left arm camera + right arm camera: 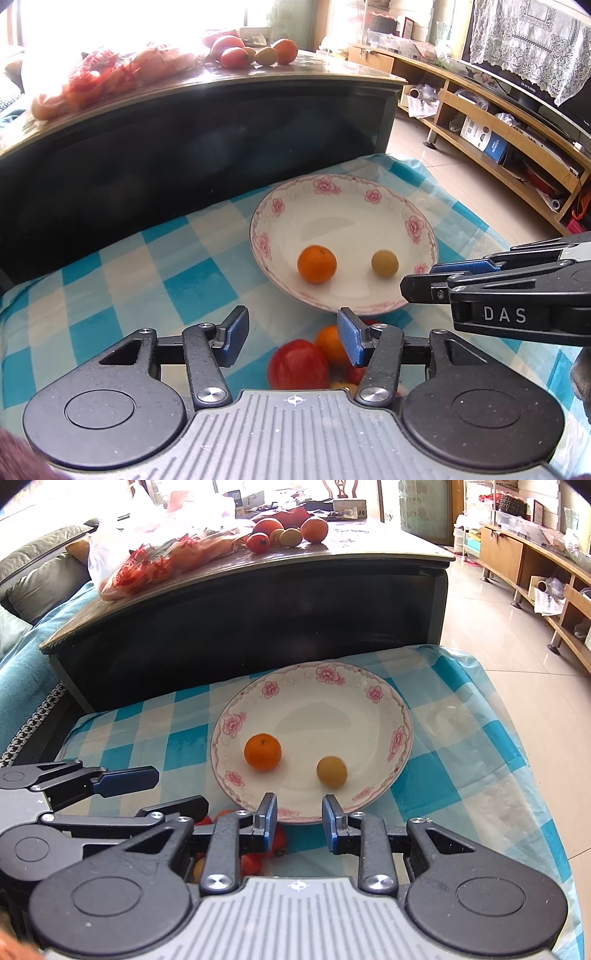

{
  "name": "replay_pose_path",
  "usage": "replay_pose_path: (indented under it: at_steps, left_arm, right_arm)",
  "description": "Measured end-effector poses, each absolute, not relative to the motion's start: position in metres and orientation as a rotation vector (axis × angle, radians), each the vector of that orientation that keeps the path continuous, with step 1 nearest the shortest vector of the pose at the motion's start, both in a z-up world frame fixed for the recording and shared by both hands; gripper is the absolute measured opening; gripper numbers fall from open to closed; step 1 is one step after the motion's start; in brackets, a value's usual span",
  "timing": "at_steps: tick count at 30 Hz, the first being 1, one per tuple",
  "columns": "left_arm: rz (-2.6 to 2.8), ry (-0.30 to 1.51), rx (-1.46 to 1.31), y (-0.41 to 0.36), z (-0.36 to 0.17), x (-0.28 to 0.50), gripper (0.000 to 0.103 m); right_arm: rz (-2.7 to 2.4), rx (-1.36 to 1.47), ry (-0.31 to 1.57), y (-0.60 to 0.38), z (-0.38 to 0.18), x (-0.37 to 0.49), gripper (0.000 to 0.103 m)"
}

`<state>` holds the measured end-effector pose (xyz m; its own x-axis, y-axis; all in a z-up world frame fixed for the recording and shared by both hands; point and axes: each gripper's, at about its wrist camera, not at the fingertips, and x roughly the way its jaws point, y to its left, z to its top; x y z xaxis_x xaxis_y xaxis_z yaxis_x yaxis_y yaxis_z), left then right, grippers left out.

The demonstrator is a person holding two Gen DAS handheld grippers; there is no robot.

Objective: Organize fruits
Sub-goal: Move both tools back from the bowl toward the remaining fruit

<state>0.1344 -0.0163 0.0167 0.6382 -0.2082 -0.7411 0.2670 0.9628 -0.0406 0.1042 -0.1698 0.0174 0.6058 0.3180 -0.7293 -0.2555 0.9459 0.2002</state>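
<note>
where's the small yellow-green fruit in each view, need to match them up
Left wrist view: the small yellow-green fruit lies in the plate's near right part, right of the orange, just beyond the right gripper's tip.
Right wrist view: the fruit lies low centre, right of the orange, just beyond the right gripper.
Shared landmark: the pink-flowered plate on the blue checked cloth.

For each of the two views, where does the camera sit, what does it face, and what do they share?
Left wrist: sits on the left gripper, open above a red fruit; faces the plate; right gripper enters at right.
Right wrist: sits on the right gripper, open at the plate's near rim; left gripper shows at left.
Shared: plate, orange, small yellow fruit.
</note>
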Motion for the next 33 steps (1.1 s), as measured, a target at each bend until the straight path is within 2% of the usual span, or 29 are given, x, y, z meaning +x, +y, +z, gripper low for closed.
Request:
replay_pose_path:
  at_steps: [33]
  left_arm:
    - [-0.249,0.912,0.046,0.014,0.002,0.098,0.066]
  right_arm:
    - [0.421,0.082,0.988,-0.140,-0.014,0.069,0.032]
